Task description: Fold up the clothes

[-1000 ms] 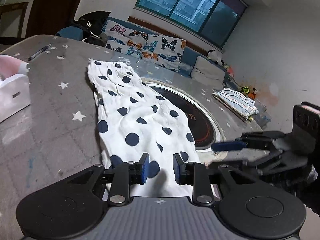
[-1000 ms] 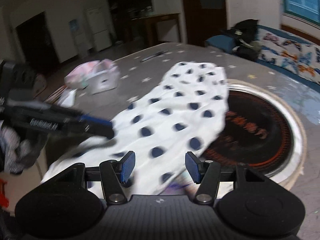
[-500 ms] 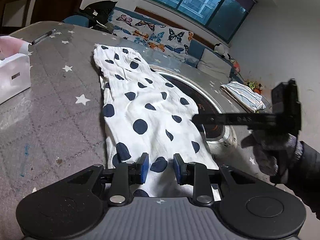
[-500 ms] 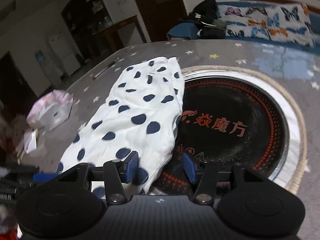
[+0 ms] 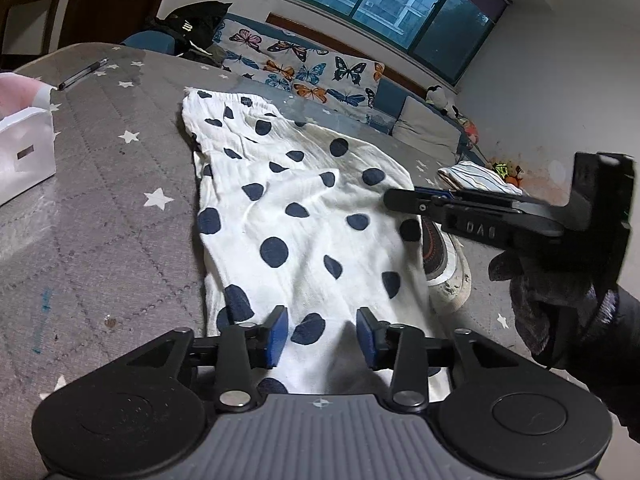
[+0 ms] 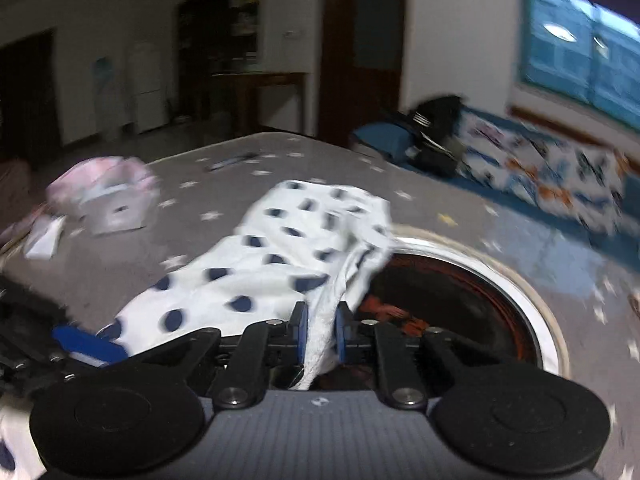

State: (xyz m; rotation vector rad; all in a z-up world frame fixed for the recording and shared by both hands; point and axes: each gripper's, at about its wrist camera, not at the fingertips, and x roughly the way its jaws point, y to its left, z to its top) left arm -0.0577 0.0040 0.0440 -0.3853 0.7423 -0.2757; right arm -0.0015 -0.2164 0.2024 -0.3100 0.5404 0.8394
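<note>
A white garment with dark blue polka dots [image 5: 304, 208] lies lengthwise on the grey star-print table cover [image 5: 112, 216]. My left gripper [image 5: 322, 336] is open just over the garment's near end, its blue pads apart with cloth showing between them. In the right wrist view, my right gripper [image 6: 320, 334] is shut on the garment's [image 6: 280, 256] right edge, and a bunched fold runs up from between its pads. A gloved hand [image 5: 556, 300] holds the right gripper [image 5: 400, 200] at the garment's right side. The left gripper's blue pad [image 6: 86, 346] shows at lower left.
A round cooker plate [image 6: 460, 304] is set into the table right of the garment. A white box [image 5: 24, 152] and a pen [image 5: 82, 74] lie at the left. Folded striped cloth [image 5: 476, 176] sits at the far right. A butterfly-print sofa [image 5: 304, 68] is behind.
My right gripper has gone from open to shut on the garment's right edge, and that edge is now bunched and lifted. My left gripper's pads have spread wider apart.
</note>
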